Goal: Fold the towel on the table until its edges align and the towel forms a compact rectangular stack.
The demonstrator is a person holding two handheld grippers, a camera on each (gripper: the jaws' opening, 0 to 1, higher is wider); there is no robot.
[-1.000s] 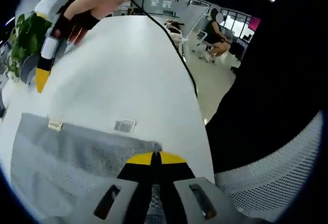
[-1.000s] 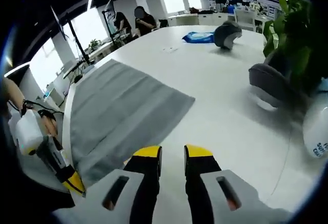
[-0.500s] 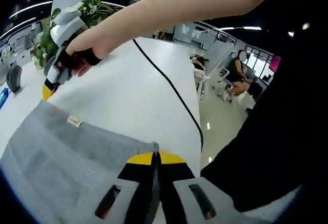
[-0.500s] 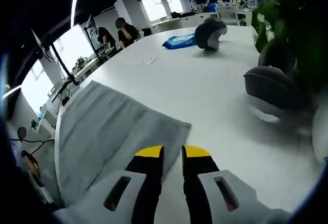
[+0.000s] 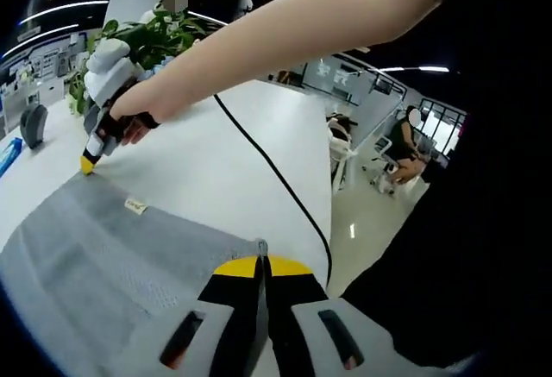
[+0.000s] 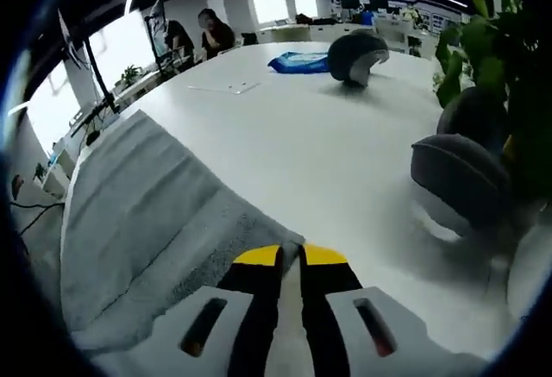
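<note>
Nearest, in the left gripper view: my left gripper (image 5: 260,265), yellow-tipped jaws pressed together on one corner of the towel (image 5: 95,256), the cloth's corner peeking just above the tips. In the right gripper view: my right gripper (image 6: 290,254), jaws brought narrow at the neighbouring corner of the towel (image 6: 138,213); the corner reaches the tips, but whether cloth is actually pinched between them I cannot tell.

The towel lies flat on the white table (image 5: 224,161), spread away from both grippers, with a small sewn label (image 5: 134,206) at one edge. It is grey, with a fine looped pile and shallow lengthwise ridges. I judge it light, soft and limp: it should drape and sag between two held corners rather than keep its shape, and slide easily on the smooth tabletop. Corners are the sensible hold, so that the lifted edge stays straight when carried over to meet the opposite edge.

Farther off in the right gripper view: rounded grey headset-like objects (image 6: 457,174), smooth and hard-looking; a leafy green plant (image 6: 492,58); a blue packet (image 6: 297,62). A black cable (image 5: 276,179) crosses the table in the left gripper view.
</note>
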